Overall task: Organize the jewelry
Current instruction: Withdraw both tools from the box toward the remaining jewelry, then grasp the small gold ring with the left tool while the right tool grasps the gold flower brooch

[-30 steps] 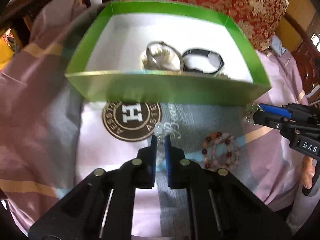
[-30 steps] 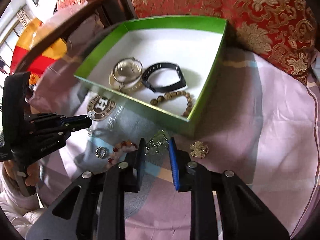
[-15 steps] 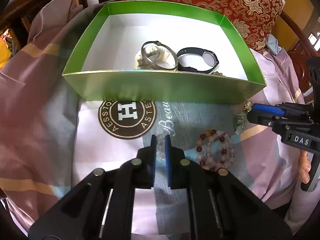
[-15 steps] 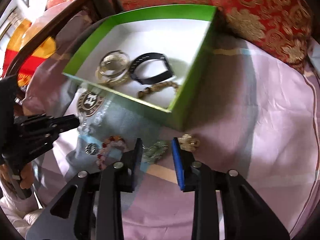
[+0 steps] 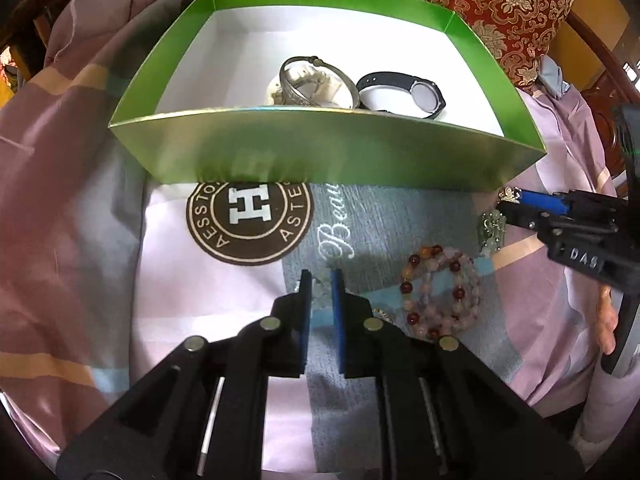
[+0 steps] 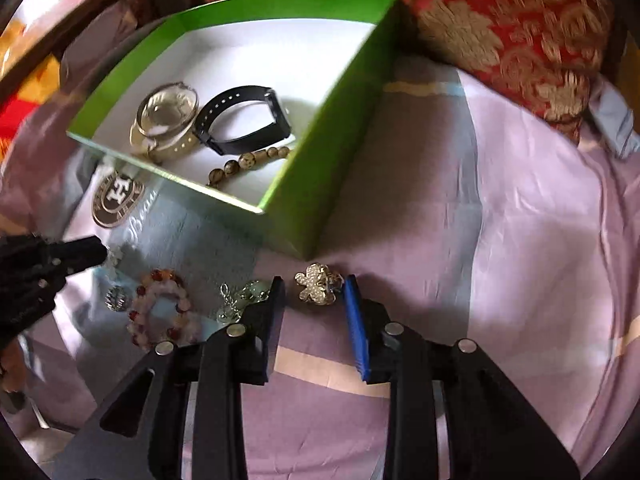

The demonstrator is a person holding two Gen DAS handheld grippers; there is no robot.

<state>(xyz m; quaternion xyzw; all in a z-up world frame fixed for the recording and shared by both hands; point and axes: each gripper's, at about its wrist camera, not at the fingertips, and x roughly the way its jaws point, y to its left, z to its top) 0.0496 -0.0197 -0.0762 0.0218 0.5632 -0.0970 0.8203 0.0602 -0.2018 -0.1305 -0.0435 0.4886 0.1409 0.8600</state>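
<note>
Bright daylight, fisheye-warped edges, right view motion-blurred

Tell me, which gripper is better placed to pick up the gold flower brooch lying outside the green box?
The right. The right gripper is open with the gold flower brooch lying between its fingers, near the green box corner. The left gripper is nearly shut on a pale bead piece, far from the brooch.

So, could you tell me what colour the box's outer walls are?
Green; the box shows it best in the left wrist view.
</note>
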